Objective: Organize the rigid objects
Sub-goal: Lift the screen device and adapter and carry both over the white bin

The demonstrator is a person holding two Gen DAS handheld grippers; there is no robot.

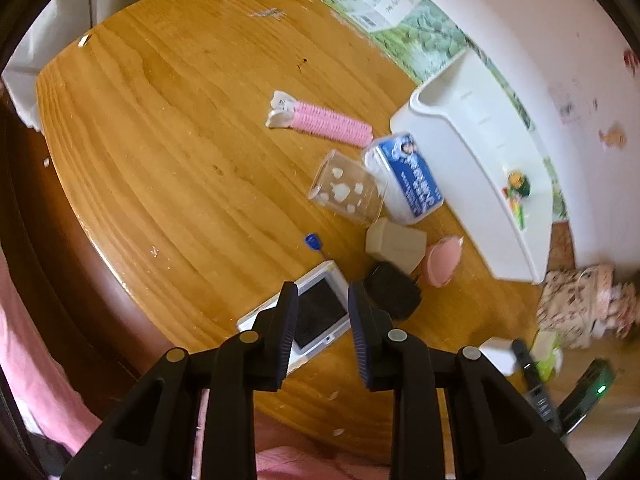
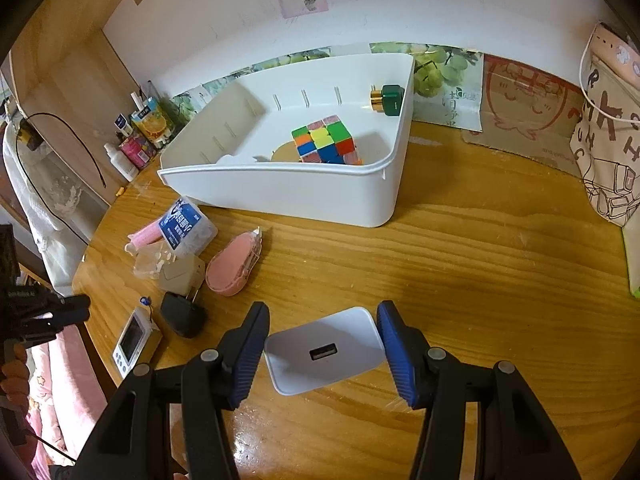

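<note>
Left wrist view: left tongs (image 1: 323, 300) hang over the near edge of the table (image 1: 180, 120), spread apart with nothing between the pads. Directly below sits a small white-framed timer (image 1: 316, 316), lying flat. Just right of it is a black plug adapter (image 1: 394, 290), then a beige adapter (image 1: 394, 244) and a pink tape dispenser (image 1: 442, 258), all bunched close. Further out: clear box with white hearts (image 1: 346, 190) touching a blue-labelled tub (image 1: 404, 178), pink hair clip (image 1: 320, 120) apart from them. White bin (image 1: 460, 128) is at the far right; this view blurs its contents.

Right wrist view: right tongs (image 2: 322, 346) straddle a white USB charger (image 2: 324, 350), port facing the camera. Left pad looks touching or nearly so, right pad is at the charger's corner; whether it's actually clamped or lifted, cannot tell. The bin (image 2: 280, 188) is straight ahead, already holding a Rubik's cube (image 2: 326, 140) and a green bottle with gold cap (image 2: 386, 98).

Step in hand, my read: grabbing the charger for the bin. Next: confirm squeeze, lift it over the bin's near wall, release on bare floor beside the cube. Left tongs are lined up for the timer; it's flat and thin, so an edge grip is needed.
</note>
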